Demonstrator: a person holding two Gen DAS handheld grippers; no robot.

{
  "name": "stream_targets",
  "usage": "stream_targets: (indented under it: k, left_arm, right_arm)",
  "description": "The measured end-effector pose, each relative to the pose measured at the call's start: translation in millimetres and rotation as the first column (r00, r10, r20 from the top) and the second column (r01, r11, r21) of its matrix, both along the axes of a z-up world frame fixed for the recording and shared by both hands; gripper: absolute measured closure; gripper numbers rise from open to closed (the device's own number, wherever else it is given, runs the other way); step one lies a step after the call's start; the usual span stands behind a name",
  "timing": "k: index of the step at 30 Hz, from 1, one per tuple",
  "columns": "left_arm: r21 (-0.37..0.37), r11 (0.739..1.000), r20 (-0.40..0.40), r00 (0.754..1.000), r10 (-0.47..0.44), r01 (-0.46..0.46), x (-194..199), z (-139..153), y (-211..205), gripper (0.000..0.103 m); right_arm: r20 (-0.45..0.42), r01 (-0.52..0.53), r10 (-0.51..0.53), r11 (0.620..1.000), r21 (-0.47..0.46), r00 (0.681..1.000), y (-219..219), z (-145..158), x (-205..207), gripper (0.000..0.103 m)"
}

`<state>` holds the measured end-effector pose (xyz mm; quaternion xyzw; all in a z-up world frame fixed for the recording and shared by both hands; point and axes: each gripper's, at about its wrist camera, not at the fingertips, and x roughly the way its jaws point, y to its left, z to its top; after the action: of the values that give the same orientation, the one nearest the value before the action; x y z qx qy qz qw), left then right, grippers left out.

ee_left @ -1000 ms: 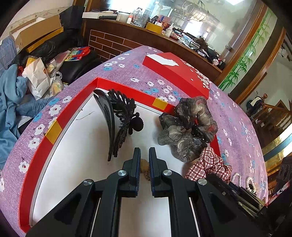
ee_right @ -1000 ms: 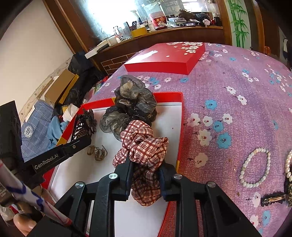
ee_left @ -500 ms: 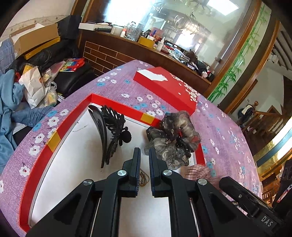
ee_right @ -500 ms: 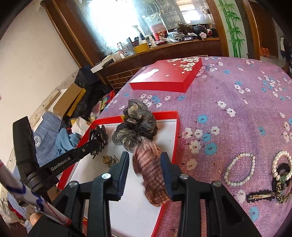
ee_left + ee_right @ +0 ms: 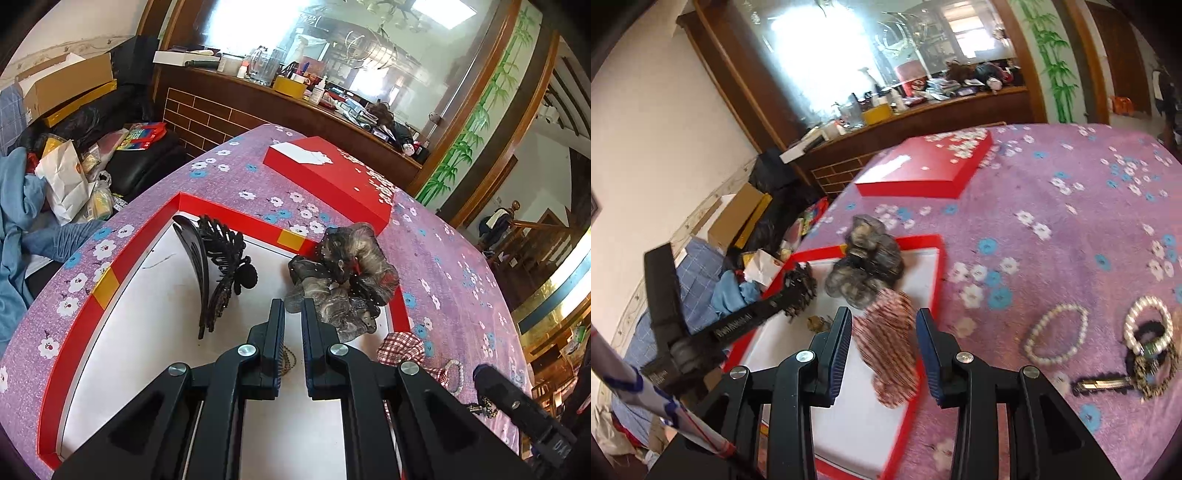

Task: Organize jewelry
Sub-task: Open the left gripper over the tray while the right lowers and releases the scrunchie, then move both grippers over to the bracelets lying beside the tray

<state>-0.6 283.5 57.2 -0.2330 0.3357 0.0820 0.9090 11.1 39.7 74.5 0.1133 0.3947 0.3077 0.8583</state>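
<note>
Red tray [image 5: 925, 295]: plaid scrunchie [image 5: 890, 350] (blurred) at its right edge. Right gripper [image 5: 882, 332]: jaws apart, clear of scrunchie. Left gripper [image 5: 293, 314]: jaws nearly together, nothing visibly held.

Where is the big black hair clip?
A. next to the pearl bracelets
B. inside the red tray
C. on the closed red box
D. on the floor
B: the black hair clip lies on the white bottom of the red tray, beside the grey scrunchie.
</note>
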Motion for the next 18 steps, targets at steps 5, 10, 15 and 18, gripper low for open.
stream_targets:
  k: [5,10,15,18]
  left_arm:
    - [0.020,1.000,-0.001,1.000,-0.020,0.020,1.2,-0.5,-8.4,0.095]
    - [0.056,0.996,0.001,0.998,-0.062,0.062,1.4,2.6,-22.5,0.095]
    - [0.111,0.984,-0.021,0.990,-0.138,0.140,-7.5,17.0,-50.0,0.095]
    - [0.151,0.967,-0.031,0.979,-0.201,0.204,-16.8,34.1,-78.3,0.095]
  right_arm:
    - [-0.048,0.028,-0.027,1.000,0.008,0.998,-22.0,-14.2,-8.9,0.063]
    - [-0.057,0.076,-0.075,0.997,0.003,0.996,-56.6,-16.4,-17.7,0.063]
    - [-0.036,0.167,-0.167,0.986,-0.012,0.985,-108.1,-5.6,-26.8,0.064]
    - [-0.028,0.239,-0.240,0.971,-0.008,0.970,-141.2,0.8,-26.5,0.064]
